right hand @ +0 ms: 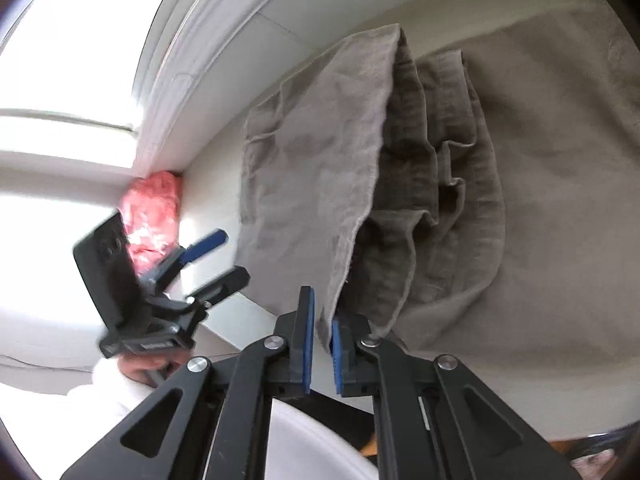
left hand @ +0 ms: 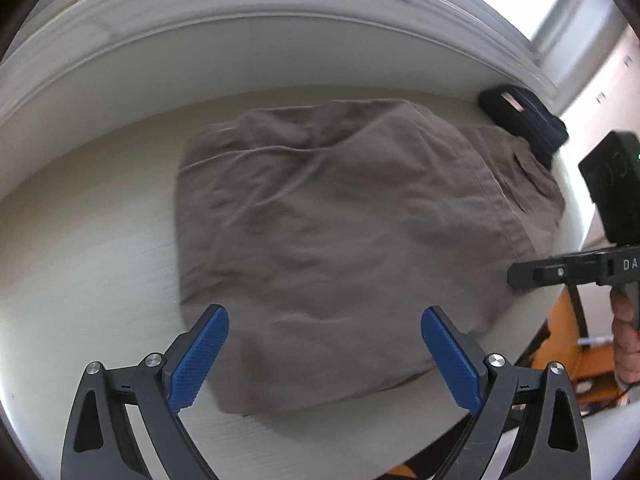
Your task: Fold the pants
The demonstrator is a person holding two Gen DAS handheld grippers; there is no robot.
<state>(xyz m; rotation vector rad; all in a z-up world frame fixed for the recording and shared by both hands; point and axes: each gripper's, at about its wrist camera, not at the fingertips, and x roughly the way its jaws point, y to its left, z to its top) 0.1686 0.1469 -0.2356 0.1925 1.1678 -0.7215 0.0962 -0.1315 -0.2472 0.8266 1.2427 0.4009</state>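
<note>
Grey-brown pants (left hand: 340,220) lie folded in a wrinkled block on the white table (left hand: 88,240). My left gripper (left hand: 324,332) hovers open over their near edge, with nothing between its blue pads (left hand: 200,360). In the right wrist view, my right gripper (right hand: 322,314) is shut on a corner of the pants (right hand: 320,152), and that layer rises from the pile as a taut flap with stacked folds behind it. The left gripper (right hand: 230,256) shows there at the left, open and apart from the cloth. The right gripper (left hand: 516,276) enters the left wrist view at the pants' right edge.
A black item (left hand: 524,116) lies at the table's back right, against the pants. A pink bundle (right hand: 154,216) sits by the white moulded wall (right hand: 188,60). An orange object (left hand: 568,340) stands beyond the table's right edge. A hand (right hand: 140,368) in a white sleeve holds the left gripper.
</note>
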